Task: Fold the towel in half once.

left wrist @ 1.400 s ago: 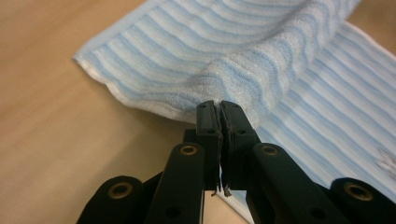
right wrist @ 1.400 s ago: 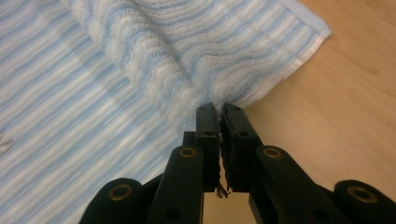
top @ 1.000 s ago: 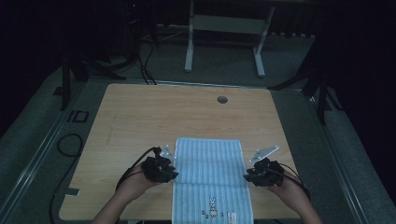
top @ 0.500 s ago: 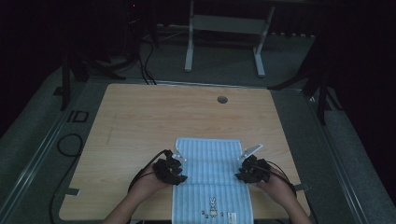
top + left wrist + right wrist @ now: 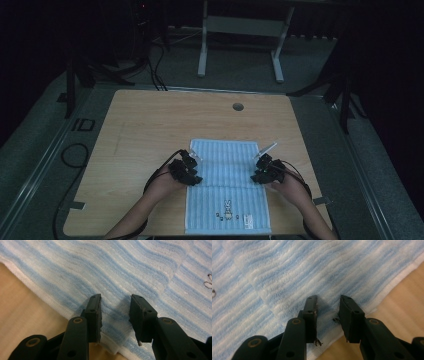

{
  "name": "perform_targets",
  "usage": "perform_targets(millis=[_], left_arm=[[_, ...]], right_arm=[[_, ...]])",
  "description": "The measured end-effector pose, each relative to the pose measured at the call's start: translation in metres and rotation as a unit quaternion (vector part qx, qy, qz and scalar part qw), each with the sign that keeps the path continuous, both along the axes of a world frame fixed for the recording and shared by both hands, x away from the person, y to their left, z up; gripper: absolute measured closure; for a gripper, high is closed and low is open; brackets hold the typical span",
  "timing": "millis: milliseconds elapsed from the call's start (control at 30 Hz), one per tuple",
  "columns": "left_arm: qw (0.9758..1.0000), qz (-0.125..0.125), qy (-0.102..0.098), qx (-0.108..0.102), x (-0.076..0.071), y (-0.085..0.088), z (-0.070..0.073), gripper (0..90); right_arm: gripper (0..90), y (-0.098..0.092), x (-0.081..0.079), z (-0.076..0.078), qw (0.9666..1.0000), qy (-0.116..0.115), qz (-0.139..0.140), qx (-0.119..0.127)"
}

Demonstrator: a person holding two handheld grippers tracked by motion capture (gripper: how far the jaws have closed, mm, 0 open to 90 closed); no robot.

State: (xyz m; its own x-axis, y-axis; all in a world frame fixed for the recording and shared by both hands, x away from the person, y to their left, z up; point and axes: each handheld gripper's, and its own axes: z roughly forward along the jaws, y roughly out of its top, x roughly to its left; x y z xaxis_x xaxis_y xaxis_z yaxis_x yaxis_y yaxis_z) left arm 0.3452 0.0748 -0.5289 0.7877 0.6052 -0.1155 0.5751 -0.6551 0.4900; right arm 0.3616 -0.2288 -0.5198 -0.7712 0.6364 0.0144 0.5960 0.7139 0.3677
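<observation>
A light blue striped towel lies flat on the wooden table, with a small rabbit picture near its front end. My left gripper hangs over the towel's left edge. Its jaws stand apart just above the cloth and have opened a little within the last second, pinching nothing. My right gripper is over the towel's right edge. Its jaws are also apart, with the cloth lying beneath them.
A round cable hole sits at the table's far middle. The towel's front end reaches the table's near edge. Bare wood spreads to the left and behind the towel. A metal frame stands on the dark floor beyond the table.
Both hands have moved inward and down, from beside the towel onto its left and right edges. The towel itself has not shifted.
</observation>
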Motion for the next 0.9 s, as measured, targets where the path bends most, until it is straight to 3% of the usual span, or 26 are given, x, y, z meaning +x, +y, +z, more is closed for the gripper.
perform_targets(millis=[167, 333, 500, 633, 800, 833, 867, 900], left_arm=[[1.0000, 0.004, -0.001, -0.001, 0.009, 0.001, 0.000, 61.1], [0.9999, 0.014, 0.002, -0.010, 0.015, 0.005, -0.001, 61.1], [0.9999, 0.016, 0.001, 0.004, 0.018, 0.005, 0.001, 61.1], [0.9998, 0.019, 0.004, 0.000, 0.019, 0.006, 0.006, 61.0], [0.9992, 0.036, -0.014, 0.010, 0.027, 0.013, 0.024, 56.9], [0.9985, 0.052, -0.015, 0.012, 0.035, 0.017, 0.029, 56.9], [0.9985, 0.052, -0.015, 0.012, 0.035, 0.017, 0.029, 56.9], [0.9981, 0.058, -0.016, 0.014, 0.039, 0.018, 0.032, 56.9]], right_arm=[[66.2, 0.000, 0.011, 0.000, 0.9999, 0.008, -0.007, 0.008], [64.2, 0.005, 0.020, 0.000, 0.9999, 0.008, -0.008, -0.004], [64.0, 0.008, 0.025, 0.000, 0.9999, 0.008, -0.012, -0.004], [61.8, 0.007, 0.026, 0.002, 0.9998, 0.012, -0.017, 0.000], [60.8, 0.001, 0.031, 0.020, 0.9996, -0.003, -0.025, 0.014], [60.6, -0.001, 0.038, 0.029, 0.9994, -0.012, -0.030, 0.008], [60.6, -0.001, 0.038, 0.029, 0.9994, -0.012, -0.030, 0.008], [59.1, -0.004, 0.048, 0.037, 0.9994, -0.015, -0.031, 0.002]])
